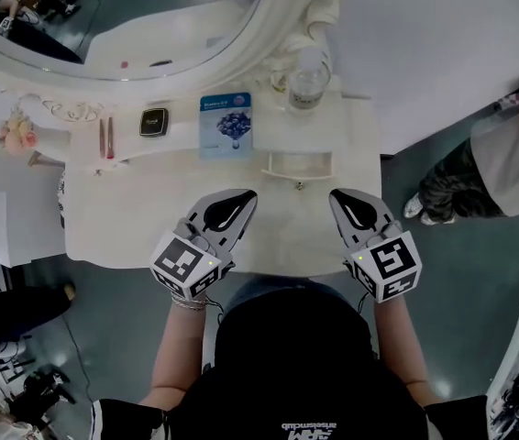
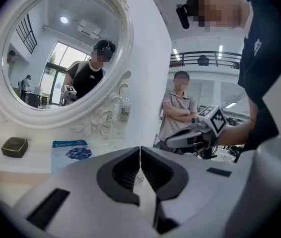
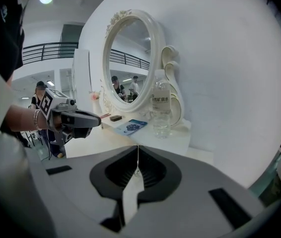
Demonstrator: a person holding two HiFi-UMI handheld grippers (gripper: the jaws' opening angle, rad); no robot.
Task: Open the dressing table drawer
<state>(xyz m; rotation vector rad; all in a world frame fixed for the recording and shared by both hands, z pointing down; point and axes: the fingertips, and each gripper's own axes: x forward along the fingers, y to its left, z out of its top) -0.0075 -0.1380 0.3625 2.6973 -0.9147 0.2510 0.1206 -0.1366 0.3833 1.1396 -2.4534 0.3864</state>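
The left gripper [image 1: 248, 196] and right gripper [image 1: 336, 196] hang closed, empty; the right should open and pinch the drawer [image 1: 296, 164] knob [image 1: 299, 186] squarely

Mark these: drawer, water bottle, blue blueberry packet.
drawer [image 1: 296, 165], head view, middle of its visible face, just above the knob.
water bottle [image 1: 307, 82], head view, clear body seen from above.
blue packet [image 1: 226, 123], head view, blueberry print at its centre.

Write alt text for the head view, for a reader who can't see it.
Seen from above, a person holds the left gripper and right gripper, both shut and empty, over a white dressing table. Beyond them sit a small drawer, blue packet, bottle and mirror.
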